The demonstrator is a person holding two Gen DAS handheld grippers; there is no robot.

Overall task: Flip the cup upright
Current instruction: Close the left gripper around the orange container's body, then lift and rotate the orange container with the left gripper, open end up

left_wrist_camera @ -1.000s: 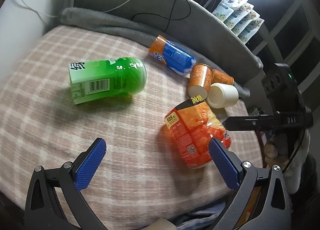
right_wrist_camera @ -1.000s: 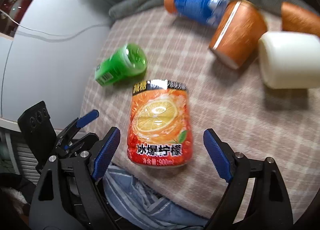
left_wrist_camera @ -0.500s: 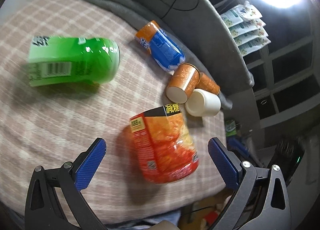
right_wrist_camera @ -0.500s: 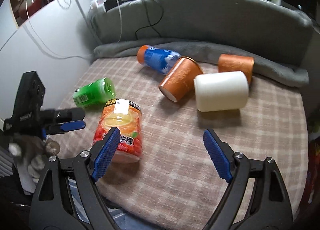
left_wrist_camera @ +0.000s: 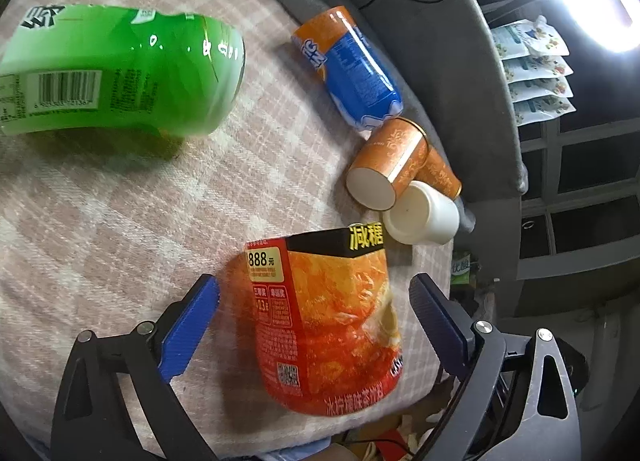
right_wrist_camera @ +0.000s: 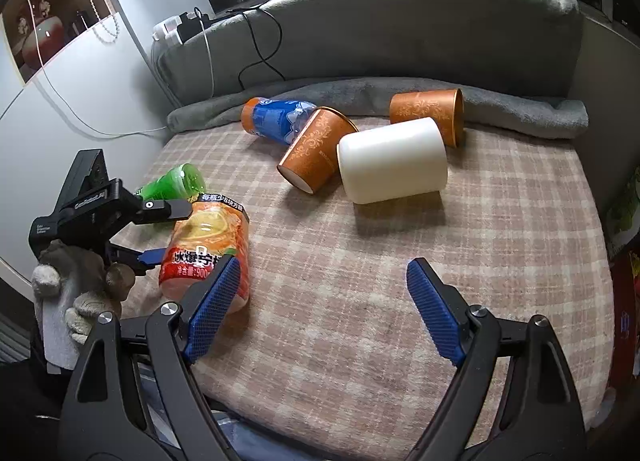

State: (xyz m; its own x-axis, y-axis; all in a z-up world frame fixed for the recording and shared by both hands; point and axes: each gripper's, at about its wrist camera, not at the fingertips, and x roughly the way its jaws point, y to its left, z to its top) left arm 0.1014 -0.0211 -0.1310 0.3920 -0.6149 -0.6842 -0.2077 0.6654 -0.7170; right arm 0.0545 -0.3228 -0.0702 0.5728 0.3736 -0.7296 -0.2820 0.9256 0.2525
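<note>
An orange-labelled plastic cup (left_wrist_camera: 328, 321) lies on its side on the plaid blanket (left_wrist_camera: 100, 221), its end near the front edge. My left gripper (left_wrist_camera: 316, 321) is open, one blue finger on each side of that cup, not touching it. In the right wrist view the same cup (right_wrist_camera: 208, 241) sits at the left with the left gripper (right_wrist_camera: 160, 235) straddling it, held by a gloved hand (right_wrist_camera: 76, 293). My right gripper (right_wrist_camera: 324, 301) is open over bare blanket (right_wrist_camera: 480, 261), holding nothing. A white cup (right_wrist_camera: 392, 161) lies on its side in the middle.
Also on their sides: a green cup (left_wrist_camera: 120, 69), a blue-and-orange cup (left_wrist_camera: 352, 73), two orange paper cups (left_wrist_camera: 388, 165) (left_wrist_camera: 440, 173) against the white cup (left_wrist_camera: 424, 217). A grey padded backrest (right_wrist_camera: 400, 41) with cables rings the far side. The blanket's front edge drops off.
My left gripper has moved in on the orange-labelled cup, which now lies between its fingers. My right gripper has drawn back from that cup and looks across the whole blanket.
</note>
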